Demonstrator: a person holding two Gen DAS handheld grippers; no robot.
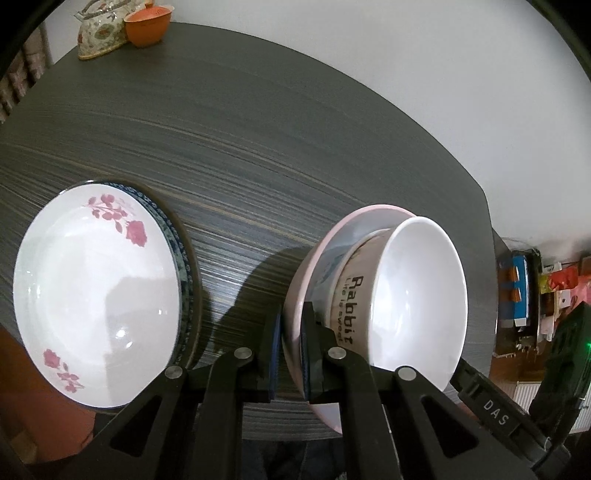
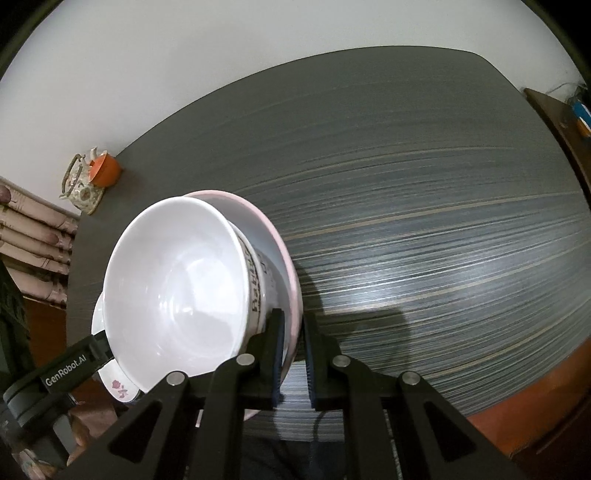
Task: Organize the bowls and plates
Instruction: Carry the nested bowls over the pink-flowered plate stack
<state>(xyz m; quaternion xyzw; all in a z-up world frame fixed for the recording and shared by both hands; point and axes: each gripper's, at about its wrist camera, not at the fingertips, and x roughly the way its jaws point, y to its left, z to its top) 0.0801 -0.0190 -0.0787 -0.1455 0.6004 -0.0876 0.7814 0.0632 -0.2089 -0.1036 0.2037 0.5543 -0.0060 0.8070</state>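
Note:
A pink-rimmed plate (image 1: 332, 236) (image 2: 258, 210) carries a white bowl (image 1: 417, 288) (image 2: 177, 273) lettered "Rabbit". My left gripper (image 1: 291, 325) is shut on the plate's rim at one side. At the opposite side, my right gripper (image 2: 293, 325) is shut on the same rim. The plate seems to hang just above the dark table (image 1: 258, 147), with its shadow beneath. To the left, a white plate with pink roses (image 1: 92, 295) (image 2: 118, 387) lies stacked on a blue-patterned plate (image 1: 184, 280).
A floral teapot (image 1: 99, 33) (image 2: 79, 184) and an orange lidded cup (image 1: 147, 26) (image 2: 105, 170) stand at the table's far corner by the white wall. A cluttered shelf (image 1: 524, 291) sits beyond the table's right edge.

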